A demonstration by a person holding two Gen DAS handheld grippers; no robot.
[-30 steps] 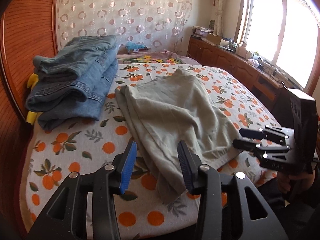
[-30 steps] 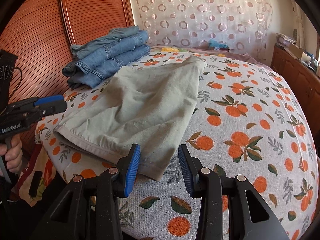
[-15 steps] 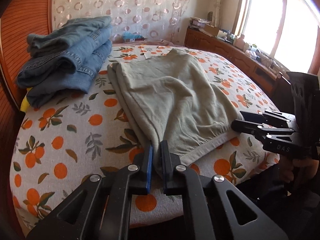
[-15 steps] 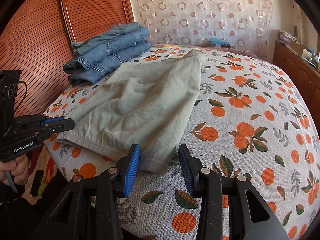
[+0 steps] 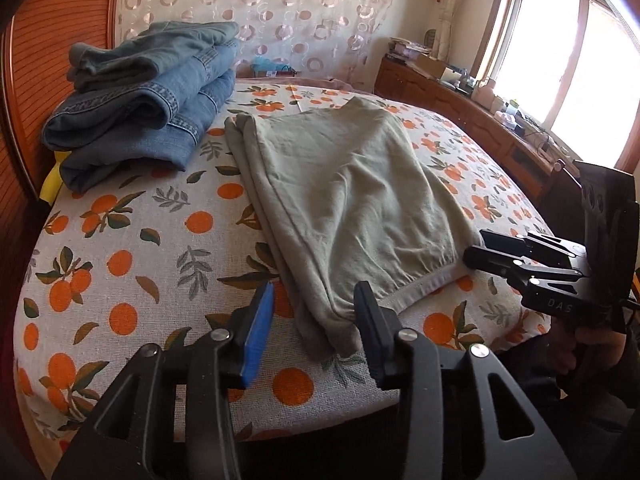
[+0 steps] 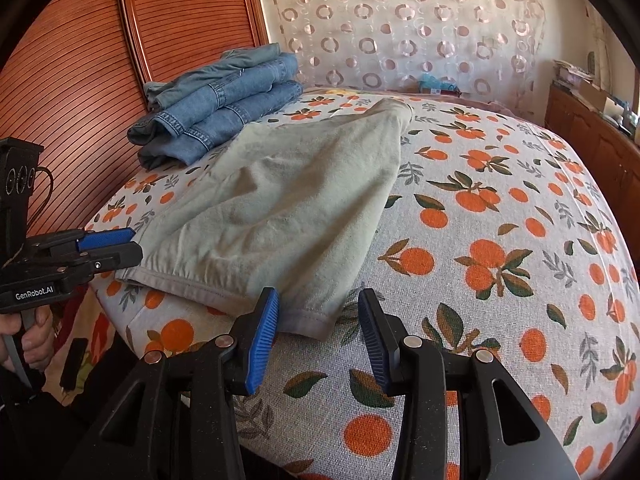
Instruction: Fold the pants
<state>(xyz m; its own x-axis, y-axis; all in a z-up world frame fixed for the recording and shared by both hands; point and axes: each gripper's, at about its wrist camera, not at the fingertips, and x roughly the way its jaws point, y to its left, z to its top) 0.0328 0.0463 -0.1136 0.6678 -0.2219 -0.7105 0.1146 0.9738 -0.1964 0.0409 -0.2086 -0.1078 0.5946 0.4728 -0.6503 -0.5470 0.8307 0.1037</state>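
Grey-green pants [image 5: 344,192] lie flat on the bed, folded lengthwise, waistband toward me; they also show in the right wrist view [image 6: 288,208]. My left gripper [image 5: 314,328] is open, its jaws astride the near left corner of the waistband. My right gripper [image 6: 318,328] is open, its jaws astride the near right corner of the pants. The right gripper also shows in the left wrist view [image 5: 480,248] at the waistband's right end. The left gripper shows in the right wrist view [image 6: 128,244] at the waistband's left end.
A stack of folded blue jeans [image 5: 148,100] lies at the back left of the bed [image 5: 120,240], which has an orange-print sheet. A wooden headboard [image 6: 80,80] stands on the left. A wooden sideboard [image 5: 480,120] with clutter runs under the window on the right.
My left gripper shut on the waistband corner half a second ago and has now opened and pulled back slightly. The right gripper stays open and has moved closer to the pants' corner.
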